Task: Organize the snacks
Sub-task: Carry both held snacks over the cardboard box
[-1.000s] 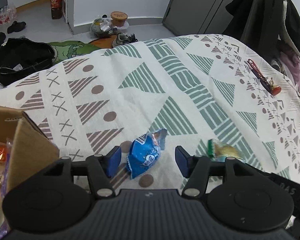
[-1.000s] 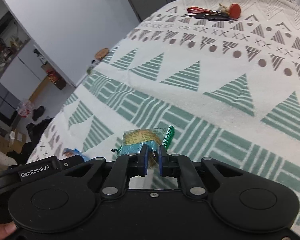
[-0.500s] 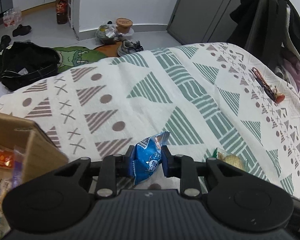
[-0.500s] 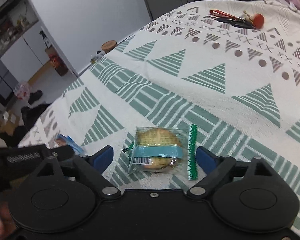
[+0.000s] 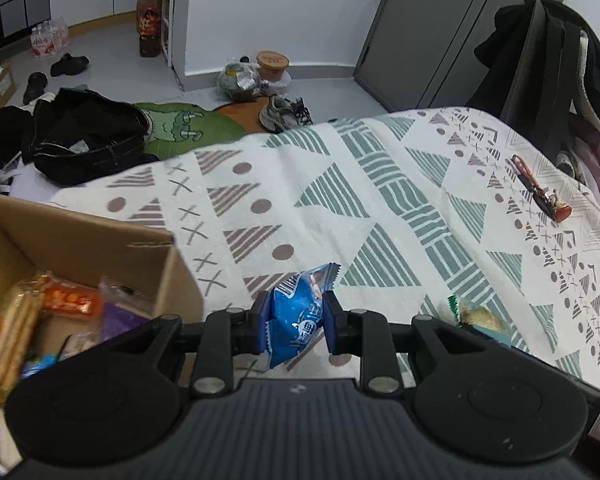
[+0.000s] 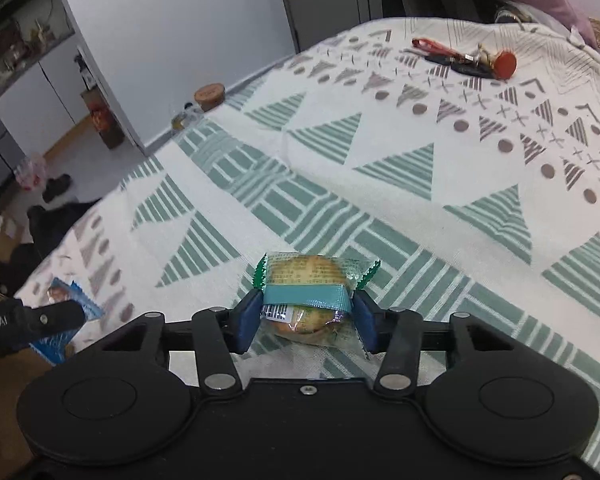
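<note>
My left gripper (image 5: 296, 322) is shut on a blue snack packet (image 5: 300, 308) and holds it just above the patterned bedspread (image 5: 340, 200), next to the open cardboard box (image 5: 80, 232) on the left. In the right wrist view the same blue snack packet (image 6: 66, 300) shows at the far left. A round cake in a clear green-banded wrapper (image 6: 306, 276) lies on the bedspread. My right gripper (image 6: 306, 322) is closed against the wrapper's two sides. The wrapped cake (image 5: 476, 316) also shows at the right in the left wrist view.
The box holds several snack packets (image 5: 60, 300). A bunch of keys with a red tag (image 6: 472, 62) lies far back on the bedspread. Beyond the bed edge the floor carries black clothes (image 5: 88, 136), shoes (image 5: 284, 114) and bottles. Dark coats (image 5: 548, 52) hang at the right.
The left gripper closed on the blue packet and raised it beside the box. The right gripper let go of the cake packet, opened wide, then closed across its width.
</note>
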`<state>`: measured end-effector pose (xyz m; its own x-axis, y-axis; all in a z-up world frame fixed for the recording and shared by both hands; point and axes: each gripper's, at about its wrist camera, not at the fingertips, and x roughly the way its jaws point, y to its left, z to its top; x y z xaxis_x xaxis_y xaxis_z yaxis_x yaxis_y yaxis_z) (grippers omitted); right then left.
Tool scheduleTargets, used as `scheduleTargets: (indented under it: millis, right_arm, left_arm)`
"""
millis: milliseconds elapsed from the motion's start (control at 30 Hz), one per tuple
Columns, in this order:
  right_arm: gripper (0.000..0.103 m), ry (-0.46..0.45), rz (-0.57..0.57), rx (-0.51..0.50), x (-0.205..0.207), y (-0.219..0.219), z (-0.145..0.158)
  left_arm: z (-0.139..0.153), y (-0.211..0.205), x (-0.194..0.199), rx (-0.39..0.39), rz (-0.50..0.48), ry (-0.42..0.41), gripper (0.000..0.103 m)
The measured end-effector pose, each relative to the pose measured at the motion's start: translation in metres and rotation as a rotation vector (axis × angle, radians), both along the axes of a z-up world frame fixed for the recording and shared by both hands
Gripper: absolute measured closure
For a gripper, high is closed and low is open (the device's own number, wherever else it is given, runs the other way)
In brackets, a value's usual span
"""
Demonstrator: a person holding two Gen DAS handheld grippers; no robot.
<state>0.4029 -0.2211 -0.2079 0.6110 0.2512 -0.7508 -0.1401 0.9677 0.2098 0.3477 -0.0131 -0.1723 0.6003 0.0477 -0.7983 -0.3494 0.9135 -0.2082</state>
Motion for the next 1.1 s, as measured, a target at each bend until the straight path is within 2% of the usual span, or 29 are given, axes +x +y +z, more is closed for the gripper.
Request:
scheduleTargets:
  millis: [333, 667, 1100]
  right_arm:
    - [0.055, -0.066, 0.062, 0.101, -0.029, 0.005, 0.041]
    - [0.055, -0.146, 0.169, 0.14, -0.063, 0.028, 0.082]
    - [0.055, -0.196, 0.292, 0.15, -0.104, 0.07, 0.107]
  left_arm:
    - [0.046, 0.005, -0.038, 0.032, 0.04, -0.064, 0.077]
    - [0.084, 0.033, -0.084, 0.073, 0.124, -0.106, 0.077]
    - [0.107, 0.085, -0.122, 0.082, 0.223, -0.146, 0.077]
